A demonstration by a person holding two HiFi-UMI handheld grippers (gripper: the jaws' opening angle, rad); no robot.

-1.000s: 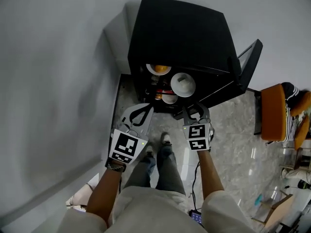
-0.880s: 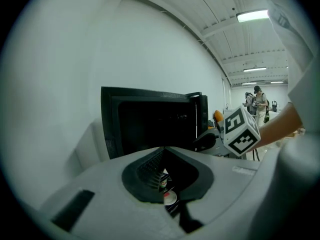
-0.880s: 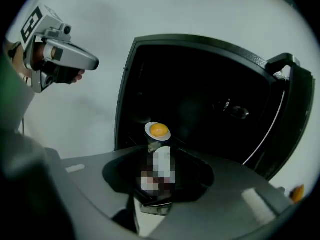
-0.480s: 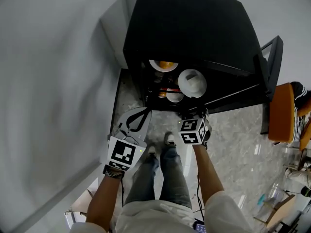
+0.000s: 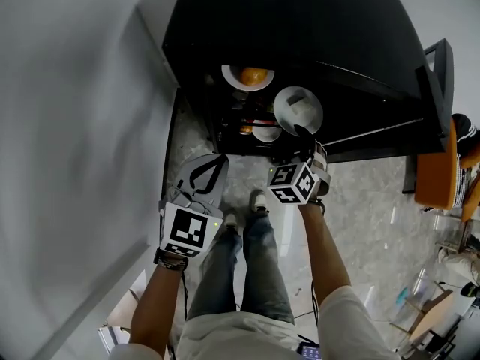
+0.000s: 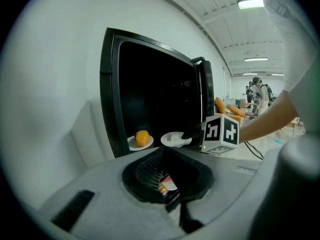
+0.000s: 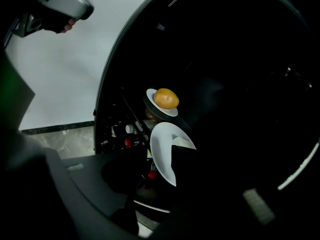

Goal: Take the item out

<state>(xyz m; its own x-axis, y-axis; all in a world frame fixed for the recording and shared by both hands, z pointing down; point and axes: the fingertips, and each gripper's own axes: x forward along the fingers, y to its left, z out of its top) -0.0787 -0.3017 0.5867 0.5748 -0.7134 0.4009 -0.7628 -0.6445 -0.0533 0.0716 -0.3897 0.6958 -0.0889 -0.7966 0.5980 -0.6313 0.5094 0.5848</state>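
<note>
A black cabinet point(image 5: 300, 21) stands open with two white plates on a shelf. The left plate point(image 5: 234, 81) carries an orange point(image 5: 254, 75). My right gripper point(image 5: 306, 137) sits at the near rim of the right plate point(image 5: 298, 107), which holds something white. In the right gripper view this plate point(image 7: 162, 149) lies by the dark jaw, behind it the orange point(image 7: 166, 98). The right jaws have just been opening, and the plate's rim looks to lie between them, unpressed. My left gripper point(image 5: 214, 163) hangs shut and empty in front of the cabinet's lower left.
Bottles and small jars point(image 5: 251, 130) stand on a lower shelf under the plates. The cabinet door point(image 5: 439, 73) swings open at the right. A white wall runs along the left. An orange chair point(image 5: 431, 178) stands at the right on the stone floor.
The right gripper has rolled and moved in to the right plate's rim. The left gripper has drifted lower and leftwards in the picture. The cabinet now fills more of the head view.
</note>
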